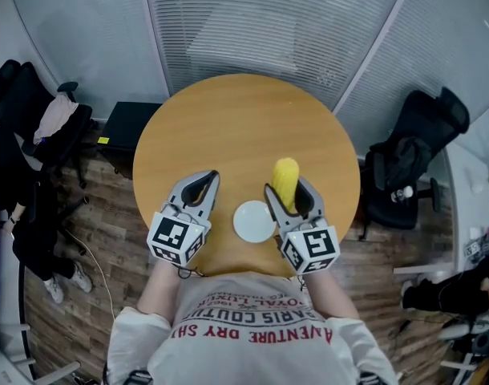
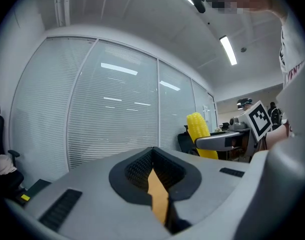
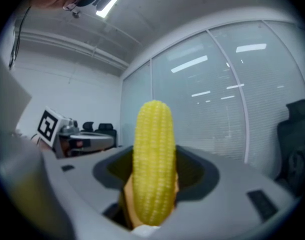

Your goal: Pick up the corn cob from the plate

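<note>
The right gripper (image 1: 287, 192) is clenched on the corn (image 1: 285, 173), its jaws pressing the cob's lower part from both sides. In the right gripper view the corn (image 3: 153, 164) stands up out of the jaws, its rounded tip free. The cob is off the plate (image 1: 253, 221), at about 1 o'clock from it over the table (image 1: 236, 127). The plate sits near the table's 6 o'clock edge, between the two grippers. The left gripper (image 1: 206, 180) hangs at the plate's 10 o'clock, and in its own view its jaws are closed together on nothing. From there the corn (image 2: 198, 128) shows at 2 o'clock.
</note>
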